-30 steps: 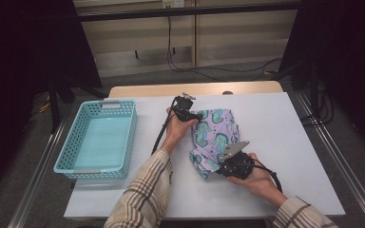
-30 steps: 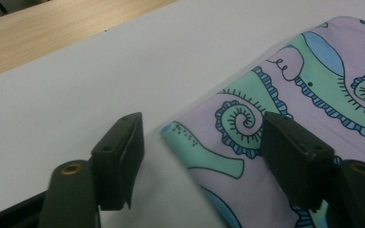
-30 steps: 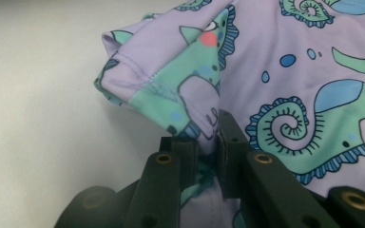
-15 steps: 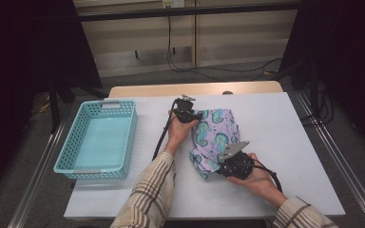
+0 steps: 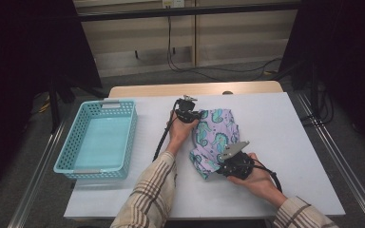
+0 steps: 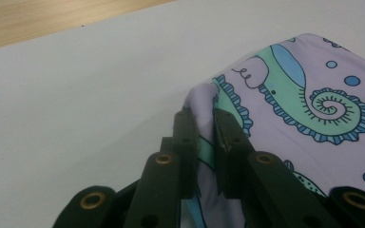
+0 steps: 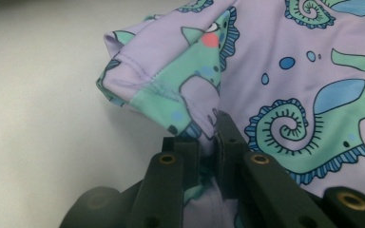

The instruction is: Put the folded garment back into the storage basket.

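At the far left of the white tabletop (image 5: 275, 123) stands a light blue basket (image 5: 71, 154) with latticed walls. Its floor is bare; I see nothing lying in it. It sits well apart from the work.

Right of the basket, my left hand-held gripper (image 5: 186, 115) is at the far left corner of the cloth (image 5: 214, 137). In the left gripper view its jaws stand narrow, closed on a raised fold of the cloth (image 6: 313, 95) at that corner, the fabric pinched between the two pads. Its cable trails back along my left forearm, which wears a plaid sleeve (image 5: 147, 194).

The cloth is lilac with green and blue seahorse prints. It lies on the middle of the tabletop, folded over on itself, between my two hands and clear of the basket.

Further right and nearer to me, my right hand-held gripper (image 5: 229, 164) is at the near edge of the cloth. In the right gripper view its jaws are likewise narrow, clamped on a bunched hem of the cloth (image 7: 285, 71), with a folded corner standing up just beyond the jaw tips.
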